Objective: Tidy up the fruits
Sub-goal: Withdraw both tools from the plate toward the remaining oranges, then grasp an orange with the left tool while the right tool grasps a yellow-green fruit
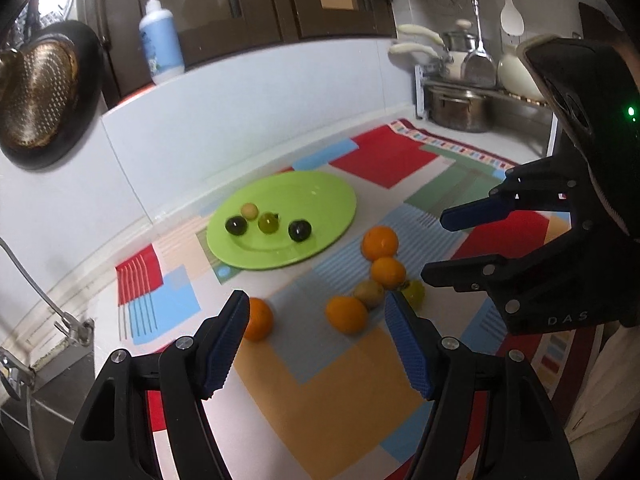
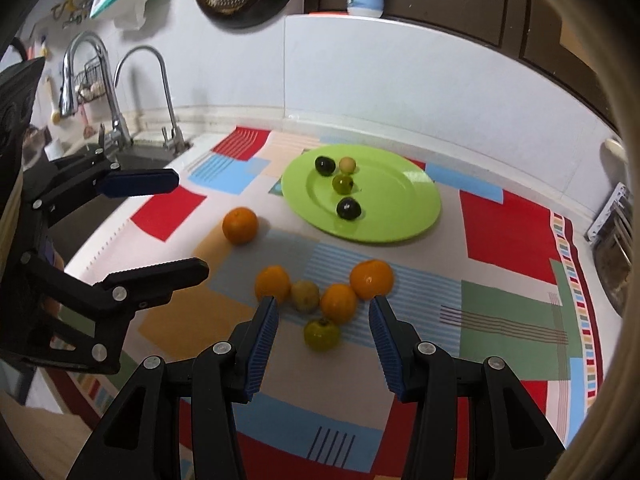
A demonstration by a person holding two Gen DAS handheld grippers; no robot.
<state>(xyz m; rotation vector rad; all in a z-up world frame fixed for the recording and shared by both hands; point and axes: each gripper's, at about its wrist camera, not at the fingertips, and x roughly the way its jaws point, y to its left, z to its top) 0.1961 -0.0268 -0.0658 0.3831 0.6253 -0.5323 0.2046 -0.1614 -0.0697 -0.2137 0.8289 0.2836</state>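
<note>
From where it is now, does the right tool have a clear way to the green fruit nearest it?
Probably yes. The right tool is open and empty, and the green fruit lies right ahead between its fingers, uncovered. An orange sits close behind it and might get nudged.

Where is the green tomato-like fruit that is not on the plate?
The green fruit lies on the patchwork cloth, just ahead of the open right gripper, touching the nearest orange of the cluster; the green plate is farther back.

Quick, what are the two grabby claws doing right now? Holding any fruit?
Left gripper: jaws open, holding nothing, above the cloth.
Right gripper: jaws open, holding nothing, with the green fruit lying loose between them.
</note>
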